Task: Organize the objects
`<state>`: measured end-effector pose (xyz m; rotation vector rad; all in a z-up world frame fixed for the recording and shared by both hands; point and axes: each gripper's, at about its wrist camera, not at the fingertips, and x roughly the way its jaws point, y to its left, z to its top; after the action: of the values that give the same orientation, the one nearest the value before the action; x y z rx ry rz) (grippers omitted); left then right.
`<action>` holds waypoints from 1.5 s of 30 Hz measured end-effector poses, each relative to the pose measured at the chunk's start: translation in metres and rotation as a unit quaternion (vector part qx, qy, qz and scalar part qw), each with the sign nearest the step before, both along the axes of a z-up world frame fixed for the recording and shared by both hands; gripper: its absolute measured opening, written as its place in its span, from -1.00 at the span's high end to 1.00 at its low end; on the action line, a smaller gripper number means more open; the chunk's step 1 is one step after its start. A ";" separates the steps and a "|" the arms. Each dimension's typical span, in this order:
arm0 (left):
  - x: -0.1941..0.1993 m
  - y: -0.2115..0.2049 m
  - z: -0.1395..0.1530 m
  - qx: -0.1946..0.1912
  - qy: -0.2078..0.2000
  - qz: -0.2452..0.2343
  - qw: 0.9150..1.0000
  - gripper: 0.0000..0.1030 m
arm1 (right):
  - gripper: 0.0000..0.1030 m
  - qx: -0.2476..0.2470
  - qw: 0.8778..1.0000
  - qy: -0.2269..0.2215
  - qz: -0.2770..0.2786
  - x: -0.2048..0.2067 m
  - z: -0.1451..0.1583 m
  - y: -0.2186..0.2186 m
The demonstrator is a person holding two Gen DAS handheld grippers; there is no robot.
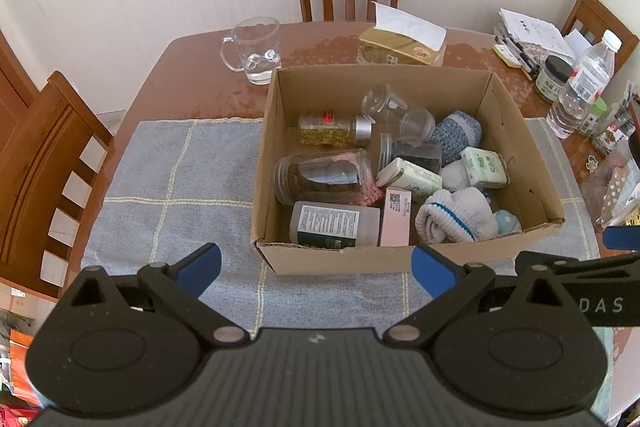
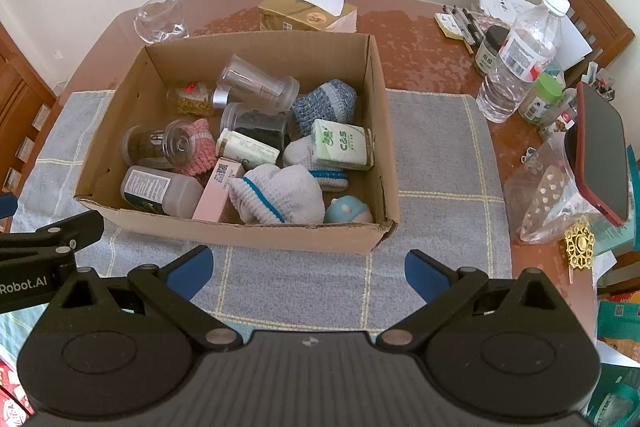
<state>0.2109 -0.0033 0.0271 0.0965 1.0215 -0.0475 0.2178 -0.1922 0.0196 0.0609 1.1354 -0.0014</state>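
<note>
Both tongs, left tongs (image 1: 316, 267) and right tongs (image 2: 308, 265), are hovering spread and empty at the frame's bottom. Mid-frame, the cardboard box (image 2: 256, 233) is sitting on the grey cloth (image 2: 436, 155) on the counter (image 2: 416, 39), already holding jars, socks and tissue packs, seemingly gathered for tidiness.

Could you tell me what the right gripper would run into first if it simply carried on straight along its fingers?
Most likely the near wall of the cardboard box. The right gripper is open and points at it over the grey cloth; if angled steeper than it looks, the cloth comes first.
</note>
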 end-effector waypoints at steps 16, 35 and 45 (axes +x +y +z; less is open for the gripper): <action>-0.001 -0.005 0.003 0.013 -0.003 -0.003 1.000 -0.96 | -1.00 -0.005 1.000 -0.002 0.000 0.000 0.002 -0.001; -0.002 -0.006 0.004 0.015 -0.005 0.000 1.000 -0.96 | -1.00 -0.008 1.000 -0.006 0.005 -0.001 0.004 -0.003; -0.003 -0.007 0.005 0.016 -0.005 0.001 1.000 -0.96 | -1.00 -0.009 1.000 -0.007 0.004 -0.003 0.004 -0.002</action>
<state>0.2079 -0.0103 0.0319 0.1259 1.0127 -0.0293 0.2150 -0.1942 0.0240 0.0415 1.1212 -0.0042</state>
